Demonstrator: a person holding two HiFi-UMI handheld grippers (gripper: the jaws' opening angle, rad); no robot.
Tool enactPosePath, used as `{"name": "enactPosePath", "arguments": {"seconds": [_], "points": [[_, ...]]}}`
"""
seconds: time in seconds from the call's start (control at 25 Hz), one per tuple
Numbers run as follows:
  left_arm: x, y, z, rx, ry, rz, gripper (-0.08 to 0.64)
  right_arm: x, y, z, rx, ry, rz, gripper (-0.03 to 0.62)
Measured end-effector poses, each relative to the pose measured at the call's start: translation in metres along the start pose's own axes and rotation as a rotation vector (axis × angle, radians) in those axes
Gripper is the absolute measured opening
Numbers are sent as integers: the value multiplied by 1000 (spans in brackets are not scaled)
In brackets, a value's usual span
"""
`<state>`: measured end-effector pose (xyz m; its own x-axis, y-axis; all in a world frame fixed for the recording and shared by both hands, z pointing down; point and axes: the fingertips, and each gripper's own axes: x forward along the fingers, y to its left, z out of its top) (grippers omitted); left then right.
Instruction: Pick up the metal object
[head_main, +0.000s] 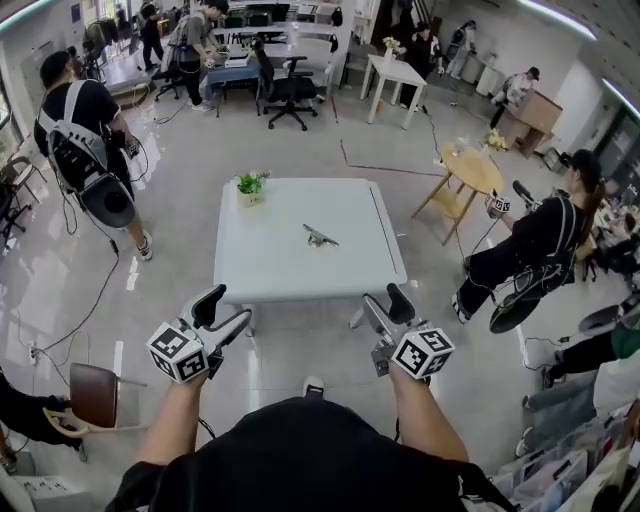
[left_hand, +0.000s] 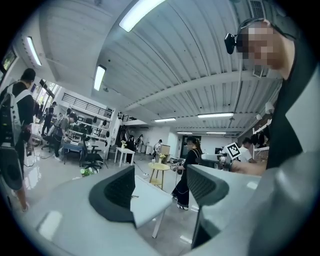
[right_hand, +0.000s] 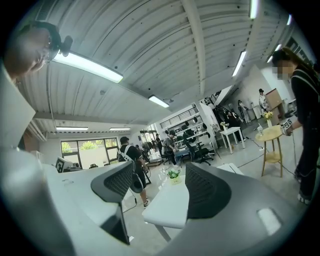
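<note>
A small metal object (head_main: 320, 237) lies near the middle of a white square table (head_main: 270, 270). Both grippers hang in front of the table's near edge, short of it and well apart from the object. My left gripper (head_main: 226, 309) is open with nothing between its jaws. My right gripper (head_main: 385, 306) is open and empty too. In the left gripper view the left gripper (left_hand: 161, 192) points up and across the table's corner (left_hand: 150, 202). Beyond the right gripper (right_hand: 159, 192) in its own view lie the table (right_hand: 167, 202) and a potted plant (right_hand: 174, 176).
A small potted plant (head_main: 249, 187) stands at the table's far left corner. A brown chair (head_main: 95, 397) is at my near left. A round yellow side table (head_main: 471, 170) stands to the right. A crouching person (head_main: 530, 250) and a standing person (head_main: 85, 130) flank the table.
</note>
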<state>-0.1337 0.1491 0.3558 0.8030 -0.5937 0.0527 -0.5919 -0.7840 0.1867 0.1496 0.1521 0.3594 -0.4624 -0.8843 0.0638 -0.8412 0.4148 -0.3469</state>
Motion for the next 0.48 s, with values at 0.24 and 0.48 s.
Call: {"name": "enactPosePath", "arguments": {"seconds": [0.24,0.48], "points": [[19,13,-2,-1,-10,18,310,17,-25,6,-48,2,-16,350],[32,26,4,-32,-12,20,320,34,-40,20,-116,12,-35,359]]}}
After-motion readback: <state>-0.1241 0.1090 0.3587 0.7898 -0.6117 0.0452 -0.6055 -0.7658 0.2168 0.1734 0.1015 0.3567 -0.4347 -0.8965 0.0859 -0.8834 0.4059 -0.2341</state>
